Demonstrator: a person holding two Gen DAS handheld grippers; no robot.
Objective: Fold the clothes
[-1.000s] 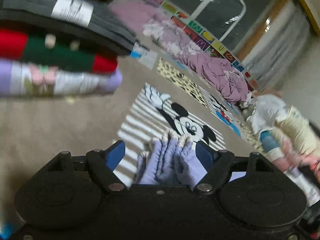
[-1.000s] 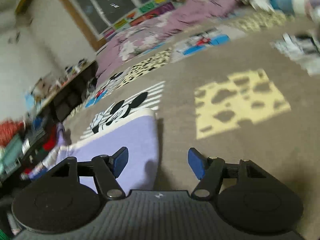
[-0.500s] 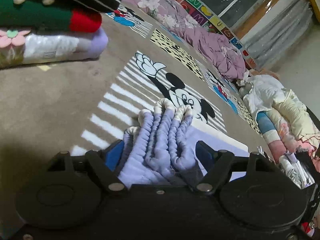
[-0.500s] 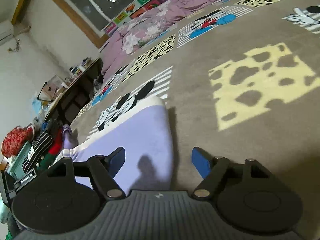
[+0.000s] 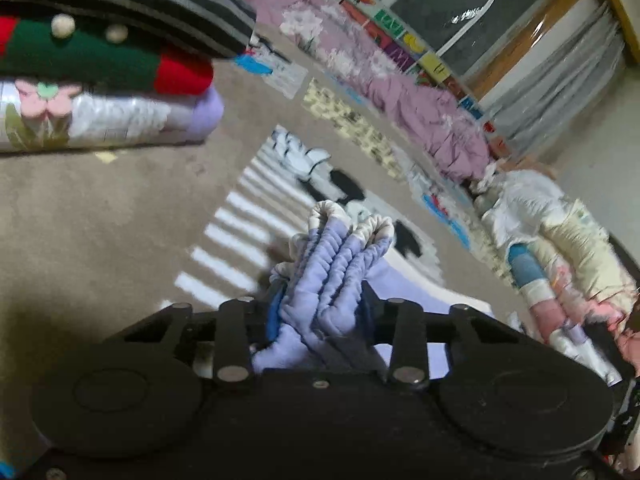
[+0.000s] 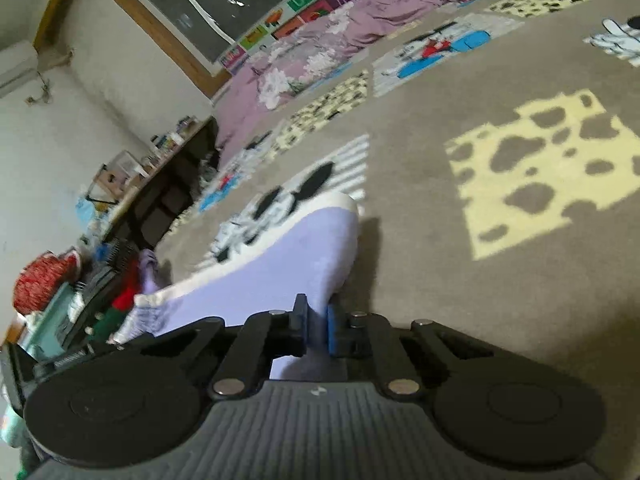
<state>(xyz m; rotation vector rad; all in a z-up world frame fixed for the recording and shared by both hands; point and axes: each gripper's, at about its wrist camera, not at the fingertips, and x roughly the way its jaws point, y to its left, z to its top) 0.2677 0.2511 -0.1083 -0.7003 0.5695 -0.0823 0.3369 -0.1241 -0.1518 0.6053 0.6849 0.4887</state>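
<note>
A lavender garment with white trim lies on the patterned carpet. My left gripper (image 5: pixel 320 312) is shut on its bunched, gathered waistband (image 5: pixel 340 256), which sticks up between the blue pads. My right gripper (image 6: pixel 317 328) is shut on the garment's smooth side edge (image 6: pixel 280 268), with the folded corner just ahead of the fingers. The cloth stretches left from the right gripper toward the stack of folded clothes.
A stack of folded clothes (image 5: pixel 100 80) sits at the upper left, also seen in the right wrist view (image 6: pixel 116 296). A purple quilt (image 5: pixel 420 108) lines the far window wall. A heap of unfolded clothes (image 5: pixel 560 240) lies at the right. A dark low shelf (image 6: pixel 160 192) stands at the left.
Both grippers have closed on the lavender garment: the left on the bunched waistband, the right on the side edge. They were open half a second ago.
</note>
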